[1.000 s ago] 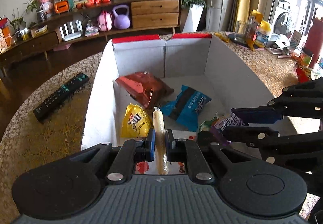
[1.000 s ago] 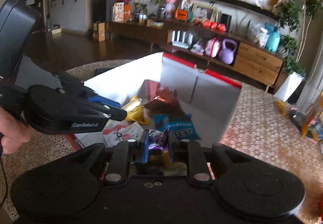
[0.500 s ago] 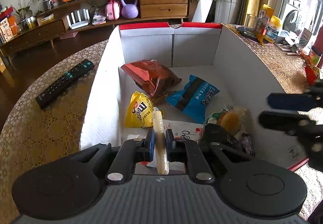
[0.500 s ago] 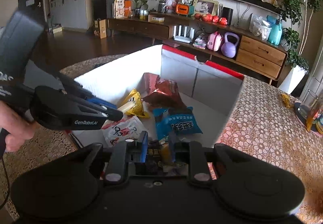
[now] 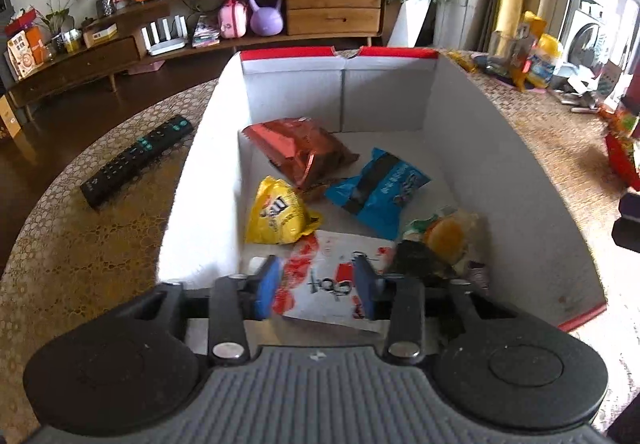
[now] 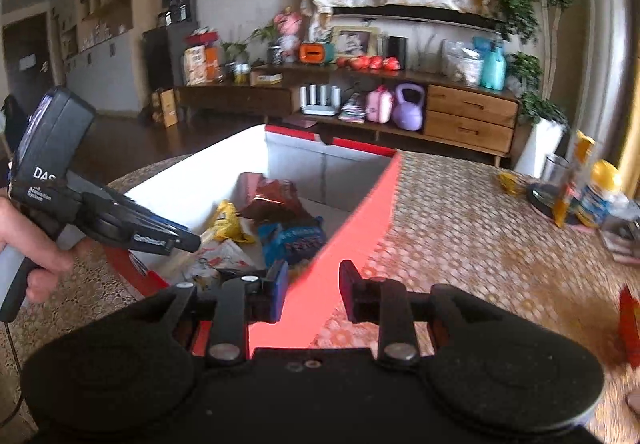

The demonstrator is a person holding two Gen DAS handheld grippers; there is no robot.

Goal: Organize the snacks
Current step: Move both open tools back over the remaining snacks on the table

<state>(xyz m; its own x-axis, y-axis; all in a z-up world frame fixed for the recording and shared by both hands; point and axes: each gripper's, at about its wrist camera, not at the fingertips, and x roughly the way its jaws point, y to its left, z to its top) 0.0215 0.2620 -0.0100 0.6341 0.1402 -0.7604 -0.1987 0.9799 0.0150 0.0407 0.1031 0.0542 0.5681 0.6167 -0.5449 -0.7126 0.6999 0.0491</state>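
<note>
jaws: left gripper (image 5: 316,286) opening, nothing clamped; the sausage stick held a second ago is gone from between them, presumably dropped in the box (image 5: 472,148) | right gripper (image 6: 313,290) opening, empty, drawn back over the box rim above the bench (image 6: 460,236) | task: two snacks delivered, more to be fetched
</note>
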